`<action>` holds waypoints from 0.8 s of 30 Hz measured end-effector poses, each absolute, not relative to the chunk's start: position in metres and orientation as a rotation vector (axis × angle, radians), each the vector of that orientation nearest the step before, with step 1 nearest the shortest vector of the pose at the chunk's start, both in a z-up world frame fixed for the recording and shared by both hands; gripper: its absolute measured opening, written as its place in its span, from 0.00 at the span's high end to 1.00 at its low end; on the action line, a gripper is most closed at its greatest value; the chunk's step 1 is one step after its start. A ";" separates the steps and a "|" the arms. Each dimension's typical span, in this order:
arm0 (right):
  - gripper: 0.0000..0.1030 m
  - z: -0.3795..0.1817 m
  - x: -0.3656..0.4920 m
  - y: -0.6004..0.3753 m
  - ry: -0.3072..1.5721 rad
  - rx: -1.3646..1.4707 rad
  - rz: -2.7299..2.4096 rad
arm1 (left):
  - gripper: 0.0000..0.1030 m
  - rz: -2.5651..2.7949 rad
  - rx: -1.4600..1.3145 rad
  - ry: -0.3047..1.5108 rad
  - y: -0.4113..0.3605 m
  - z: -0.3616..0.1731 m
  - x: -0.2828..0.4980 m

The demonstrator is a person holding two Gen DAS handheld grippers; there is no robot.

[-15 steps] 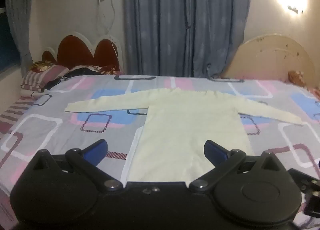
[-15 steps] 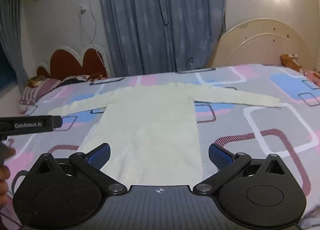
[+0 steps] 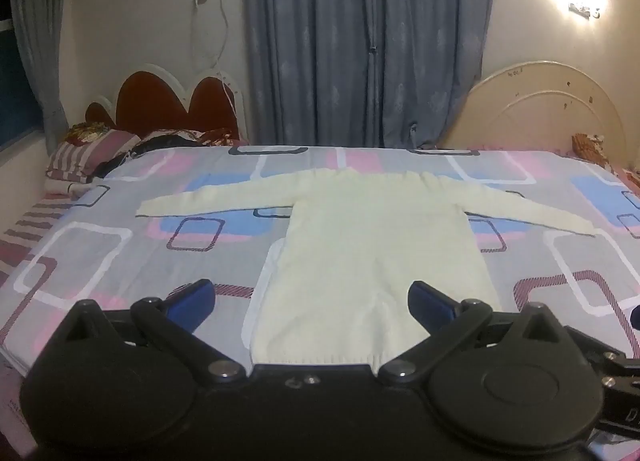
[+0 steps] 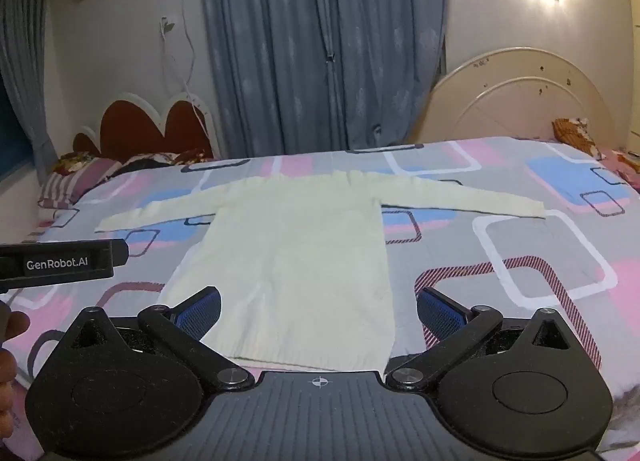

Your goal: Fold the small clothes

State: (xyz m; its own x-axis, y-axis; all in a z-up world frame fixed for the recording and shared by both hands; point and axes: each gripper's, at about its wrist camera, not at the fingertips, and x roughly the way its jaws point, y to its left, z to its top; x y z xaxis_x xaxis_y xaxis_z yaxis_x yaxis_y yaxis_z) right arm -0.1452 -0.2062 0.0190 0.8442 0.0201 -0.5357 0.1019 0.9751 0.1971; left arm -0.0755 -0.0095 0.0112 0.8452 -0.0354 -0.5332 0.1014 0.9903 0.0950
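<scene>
A pale cream long-sleeved sweater (image 3: 372, 245) lies flat on the bed, sleeves spread left and right, hem nearest me. It also shows in the right wrist view (image 4: 296, 249). My left gripper (image 3: 310, 303) is open and empty, held above the hem. My right gripper (image 4: 319, 311) is open and empty, also above the hem. The left gripper's body (image 4: 60, 263) shows at the left edge of the right wrist view.
The bedsheet (image 3: 100, 261) is grey with pink, blue and white rectangles. Pillows (image 3: 92, 153) lie at the far left by a red headboard (image 3: 168, 109). A cream headboard (image 3: 548, 109) stands at the far right. Blue curtains (image 3: 368, 41) hang behind.
Both views have tilted up slightly, so the sweater sits lower in frame. Both grippers stay open and the sweater has not moved.
</scene>
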 end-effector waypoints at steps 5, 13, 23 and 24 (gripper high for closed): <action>0.00 0.017 -0.154 -0.203 0.569 0.214 -0.050 | 0.00 -0.069 0.146 0.571 -0.008 0.007 -0.062; 0.00 0.015 -0.162 -0.199 0.586 0.203 -0.041 | 0.00 -0.085 0.149 0.593 -0.013 0.003 -0.070; 0.00 0.018 -0.161 -0.202 0.595 0.201 -0.052 | 0.00 -0.097 0.152 0.606 -0.023 0.002 -0.067; 0.00 0.019 -0.160 -0.203 0.595 0.200 -0.055 | 0.00 -0.100 0.151 0.608 -0.024 0.002 -0.066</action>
